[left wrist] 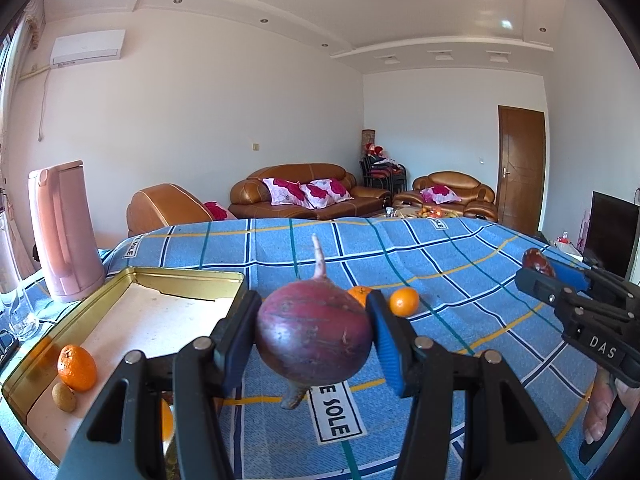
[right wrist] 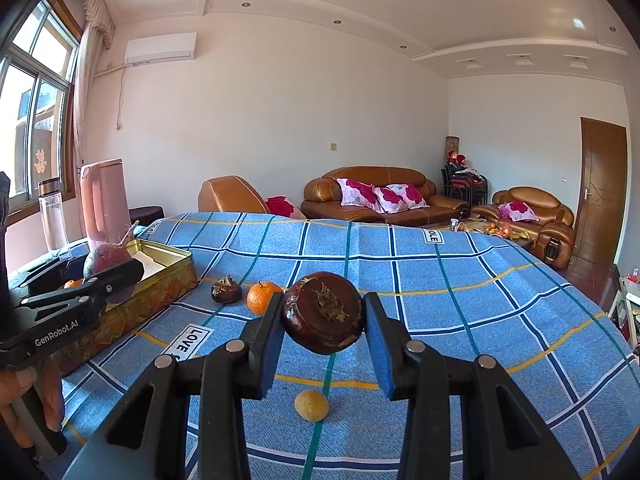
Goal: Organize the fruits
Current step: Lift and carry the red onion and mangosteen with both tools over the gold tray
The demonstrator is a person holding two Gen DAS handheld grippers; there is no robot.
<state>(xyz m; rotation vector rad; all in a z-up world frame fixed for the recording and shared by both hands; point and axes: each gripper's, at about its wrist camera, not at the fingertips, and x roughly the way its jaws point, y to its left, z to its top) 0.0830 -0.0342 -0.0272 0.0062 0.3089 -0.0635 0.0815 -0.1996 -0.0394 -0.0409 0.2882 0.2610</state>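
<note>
The left gripper (left wrist: 314, 340) is clamped on a purple-red radish (left wrist: 314, 338), held above the blue checked cloth (right wrist: 460, 292) just beside the gold tin (left wrist: 192, 278). The right gripper (right wrist: 323, 316) pinches one dark brown water chestnut (right wrist: 323, 314); a second (right wrist: 226, 289) lies on the cloth. Oranges: two on the cloth, one (left wrist: 77, 367) in the tin, perhaps another half hidden. Two small tan fruits: one (left wrist: 64, 397) in the tin, one (right wrist: 311, 405) on the cloth.

A purple-red radish (left wrist: 314, 334) sits between blue-padded black fingers (left wrist: 386, 346). Beneath them lies a blue checked cloth (left wrist: 460, 264). Left of the fingers, an orange tangerine (left wrist: 77, 367) lies in a gold tin (left wrist: 192, 276).
</note>
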